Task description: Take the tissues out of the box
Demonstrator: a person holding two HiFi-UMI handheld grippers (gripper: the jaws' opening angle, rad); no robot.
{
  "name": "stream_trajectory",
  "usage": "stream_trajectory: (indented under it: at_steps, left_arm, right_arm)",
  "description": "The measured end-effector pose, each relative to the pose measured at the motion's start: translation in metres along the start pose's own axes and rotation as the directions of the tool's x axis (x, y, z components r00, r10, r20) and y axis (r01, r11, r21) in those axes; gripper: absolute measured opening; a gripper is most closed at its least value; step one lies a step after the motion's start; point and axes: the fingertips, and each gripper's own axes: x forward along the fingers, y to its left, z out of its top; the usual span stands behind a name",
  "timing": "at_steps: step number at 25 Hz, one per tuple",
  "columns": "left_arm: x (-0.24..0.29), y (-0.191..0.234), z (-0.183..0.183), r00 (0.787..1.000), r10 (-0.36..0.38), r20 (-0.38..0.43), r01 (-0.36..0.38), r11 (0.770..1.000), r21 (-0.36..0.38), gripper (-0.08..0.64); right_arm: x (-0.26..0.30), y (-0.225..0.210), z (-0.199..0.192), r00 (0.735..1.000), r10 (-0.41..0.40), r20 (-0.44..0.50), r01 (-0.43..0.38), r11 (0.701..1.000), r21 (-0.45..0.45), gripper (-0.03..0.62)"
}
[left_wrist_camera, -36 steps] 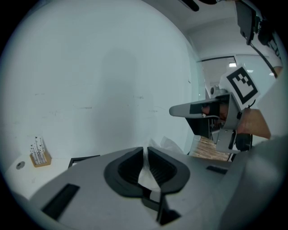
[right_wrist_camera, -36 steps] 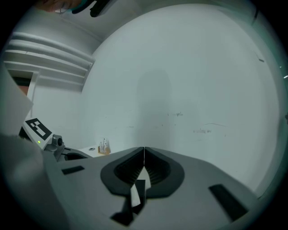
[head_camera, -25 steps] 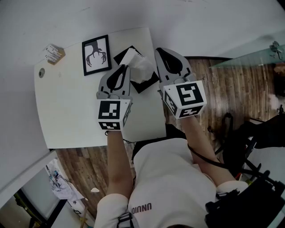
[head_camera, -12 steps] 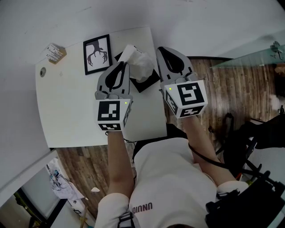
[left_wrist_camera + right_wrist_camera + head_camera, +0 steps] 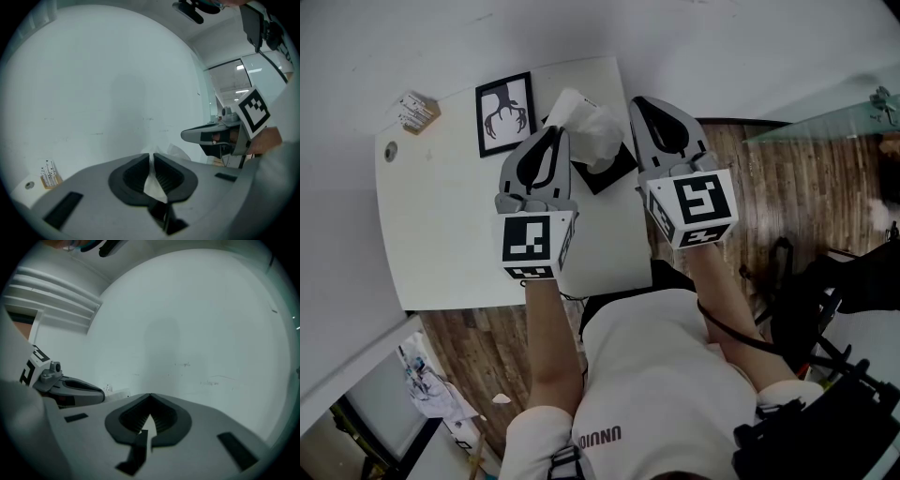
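Tissue: a white sheet (image 5: 586,127) is standing up out of the black box (image 5: 614,172), which is sitting at the far right corner of the counter (image 5: 441,216).
Handling: likely very light, limp and easy to tear. A pinch near the top fold is looking best, and the box may be lifting with it.
Left gripper (image 5: 553,136): at 9 o'clock of the tissue, its jaws are pinching the sheet's edge.
Right gripper (image 5: 639,105): hovering at 3 o'clock, its jaw tips are meeting on nothing.
Surroundings: a framed picture (image 5: 504,114) is lying at 9 o'clock of the box.
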Motion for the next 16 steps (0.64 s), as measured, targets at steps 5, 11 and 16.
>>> stream_trajectory:
  at_steps: [5, 11, 16]
  left_arm:
    - [0.0004, -0.0003, 0.0045, 1.000, 0.000, 0.006, 0.000, 1.000, 0.013, 0.040]
    - [0.0022, -0.0010, 0.0038, 1.000, 0.005, 0.001, -0.005, 1.000, 0.017, 0.040]
    - [0.0033, -0.0039, 0.0029, 1.000, 0.003, -0.001, -0.003, 1.000, 0.015, 0.040]
  right_arm:
    - [-0.0006, -0.0040, 0.0009, 1.000, -0.012, 0.002, 0.012, 1.000, 0.003, 0.018]
    - [-0.0006, -0.0055, 0.0016, 1.000, -0.017, 0.005, 0.017, 1.000, -0.007, 0.018]
    - [-0.0012, -0.0074, 0.0031, 1.000, -0.017, 0.007, 0.017, 1.000, -0.004, 0.018]
